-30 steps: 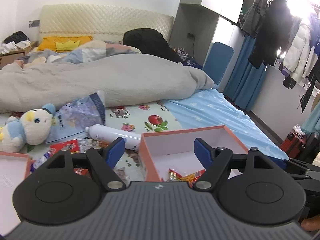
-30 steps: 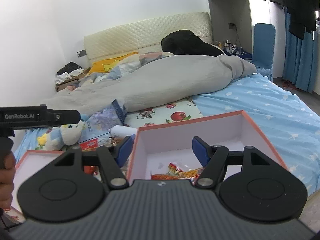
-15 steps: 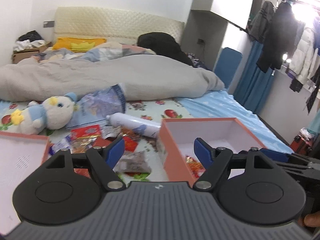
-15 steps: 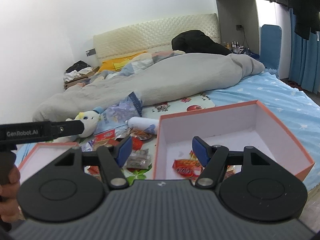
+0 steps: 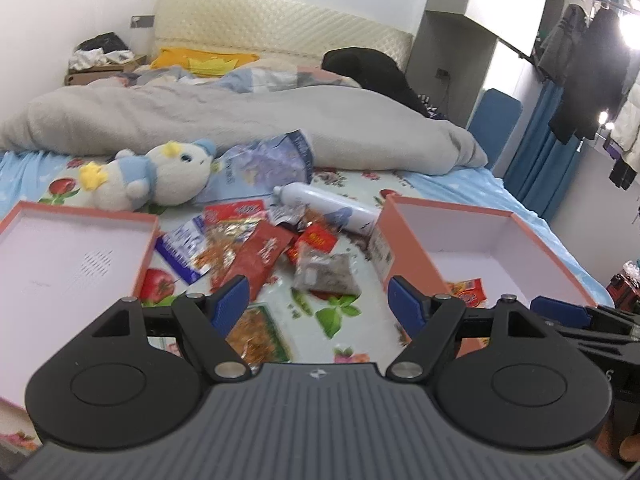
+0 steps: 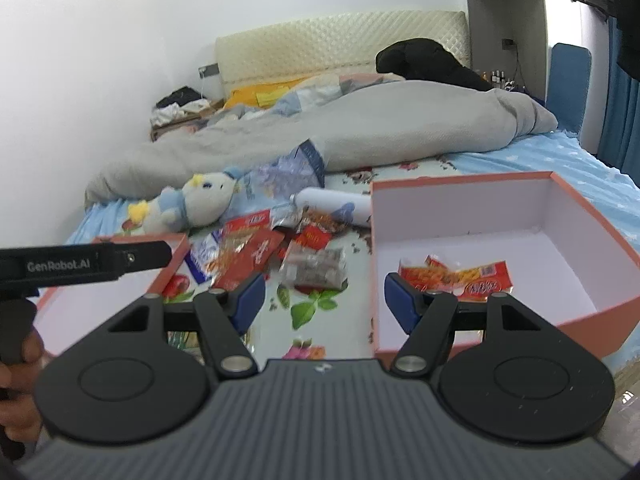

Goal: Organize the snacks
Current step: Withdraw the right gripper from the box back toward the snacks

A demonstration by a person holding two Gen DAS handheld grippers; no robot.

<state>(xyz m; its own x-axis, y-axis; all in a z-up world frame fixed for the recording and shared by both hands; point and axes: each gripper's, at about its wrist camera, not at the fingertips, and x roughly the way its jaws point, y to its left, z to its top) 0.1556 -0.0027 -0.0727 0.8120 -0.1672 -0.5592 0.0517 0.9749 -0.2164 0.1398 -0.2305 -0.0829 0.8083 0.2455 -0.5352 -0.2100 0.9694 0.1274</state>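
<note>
Bright, even daylight; fisheye-bent edges, slight motion blur, upper-right glare.

Both wrist views tilt down across the bed (image 5: 452,184) toward the headboard — sharing the snack pile (image 5: 256,248) (image 6: 256,252).

Empty left tongs (image 5: 318,300) gape above snack packets (image 5: 256,248), seemingly between two orange boxes (image 5: 472,240).

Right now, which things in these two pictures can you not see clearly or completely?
- Green snack packet: left wrist view, its near end is behind the left gripper.
- Red snack packets in the deep box: right wrist view, print blurred, near edges behind the right gripper.
- Shallow box: left wrist view, cut off by the left edge.
- Small bottles by the headboard: right wrist view, too small.
</note>
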